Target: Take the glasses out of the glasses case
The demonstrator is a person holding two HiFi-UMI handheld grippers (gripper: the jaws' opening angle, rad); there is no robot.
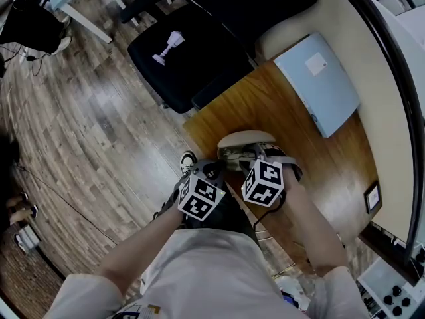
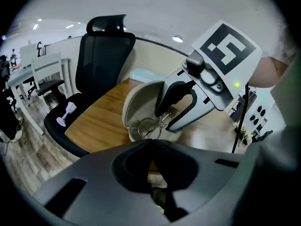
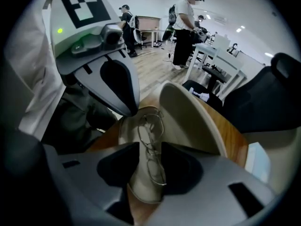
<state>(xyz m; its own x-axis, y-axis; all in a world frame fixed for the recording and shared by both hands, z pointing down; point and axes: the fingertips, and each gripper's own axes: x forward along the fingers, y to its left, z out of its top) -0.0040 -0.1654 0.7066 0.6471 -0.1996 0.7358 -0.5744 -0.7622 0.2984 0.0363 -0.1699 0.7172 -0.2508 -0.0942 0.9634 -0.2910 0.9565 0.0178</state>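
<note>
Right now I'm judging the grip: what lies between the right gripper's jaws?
The glasses lie between the parted jaws of the right gripper, resting in the open glasses case. The right gripper view shows it.

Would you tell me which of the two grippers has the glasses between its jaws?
The right gripper: its jaws stand apart astride the glasses in the open glasses case. The left gripper has its jaws together, no glasses between them.
</note>
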